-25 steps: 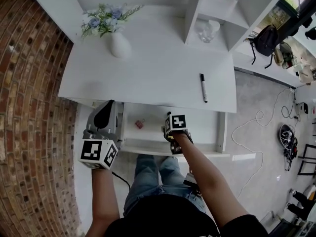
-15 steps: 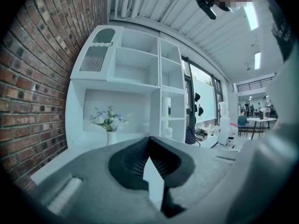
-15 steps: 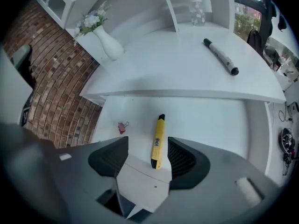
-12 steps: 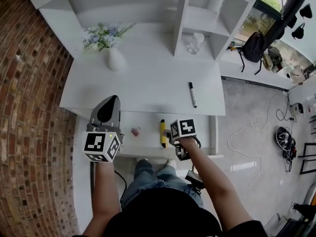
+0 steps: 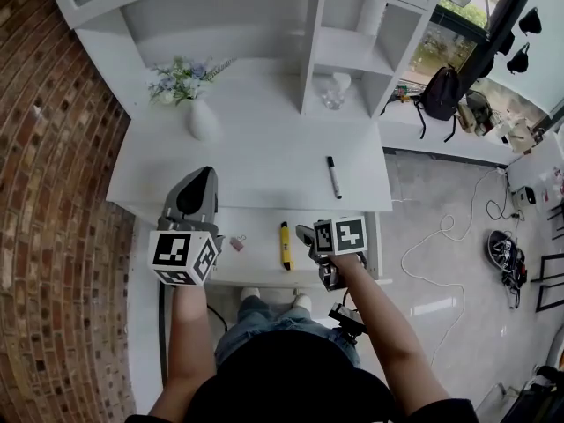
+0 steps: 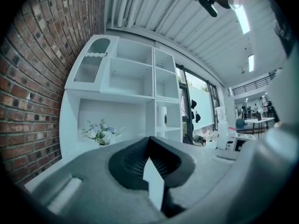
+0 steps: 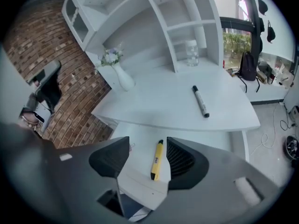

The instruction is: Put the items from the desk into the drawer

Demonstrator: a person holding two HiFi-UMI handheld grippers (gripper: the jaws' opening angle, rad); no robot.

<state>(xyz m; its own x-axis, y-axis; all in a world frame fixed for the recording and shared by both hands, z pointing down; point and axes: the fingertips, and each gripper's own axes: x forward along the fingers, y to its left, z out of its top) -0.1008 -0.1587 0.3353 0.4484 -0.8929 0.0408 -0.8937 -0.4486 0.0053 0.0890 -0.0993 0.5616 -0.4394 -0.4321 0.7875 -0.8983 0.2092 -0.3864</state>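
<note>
Left gripper (image 5: pixel 201 179): my jaws are pressed together with nothing between them (image 6: pixel 150 148). It points up and away over the desk's left front edge.
Right gripper (image 5: pixel 307 235): my jaws stand wide apart and empty (image 7: pixel 147 158). It hangs over the front right part of the open drawer (image 5: pixel 260 234).
Yellow pen (image 5: pixel 285 245): it lies loose on the drawer floor (image 7: pixel 140 136), just left of my right gripper. In the right gripper view it shows in the gap between the jaws (image 7: pixel 157 160), but neither jaw touches it.
Small clip (image 5: pixel 237 244): it is in the drawer, left of the pen and near my left gripper.
Black marker (image 5: pixel 334 176): it is on the desk (image 5: pixel 256 152), near the right front edge (image 7: pixel 201 101).
Vase of flowers (image 5: pixel 199 113): it stands at the back left of the desk (image 7: pixel 122 77).
Change over the last second: my right gripper was low over the drawer with the pen at its jaws. It has since let go and drawn back to the right, and the pen stays where it landed.
Unchanged: my left gripper keeps its closed pose, and the marker has not moved.
</note>
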